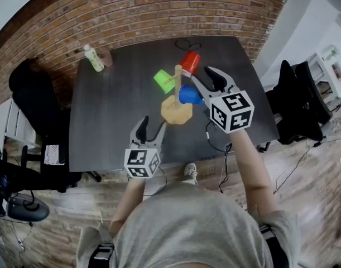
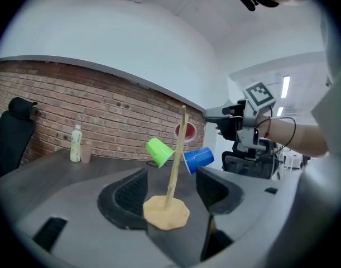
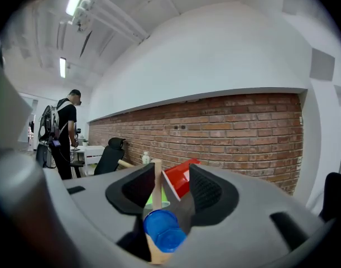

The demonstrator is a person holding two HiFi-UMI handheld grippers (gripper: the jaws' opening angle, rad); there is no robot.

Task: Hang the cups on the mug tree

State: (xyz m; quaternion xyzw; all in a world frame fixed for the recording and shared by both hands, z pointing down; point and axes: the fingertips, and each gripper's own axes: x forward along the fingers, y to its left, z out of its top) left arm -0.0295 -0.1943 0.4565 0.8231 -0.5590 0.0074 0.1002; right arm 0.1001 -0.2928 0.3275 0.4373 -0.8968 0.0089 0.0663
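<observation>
- Head view: the mug tree [image 1: 177,88] stands near the middle of the table [image 1: 114,121]. The red cup [image 1: 190,62], the green cup [image 1: 163,80] and the blue cup [image 1: 188,95] are all up on its pegs, spread around the pole. My left gripper [image 1: 152,124] sits on the near side of the tree's base with its jaws spread and empty. My right gripper [image 1: 203,75] is just beside the blue cup with its jaws parted, and I read no grip there.
- Left gripper view: between my wide-open jaws I see only the tree [image 2: 174,172] further off on the table. The green cup [image 2: 158,151] and the blue cup [image 2: 198,158] hang to either side, with the red cup [image 2: 185,132] behind the pole. My right gripper [image 2: 215,121] is off to the side, apart from the blue cup.
- Right gripper view: my jaws are released with nothing pressed between them. The blue cup [image 3: 163,231] hangs low in front, and the red cup [image 3: 178,178] shows beyond the gap.
- Progress: I judge the hanging is done, since no loose cup lies near the tree. (A small tumbler [image 1: 106,57] stands by the bottle [image 1: 94,58] at the far edge, and I cannot tell if it counts.) What is left is to draw back.
</observation>
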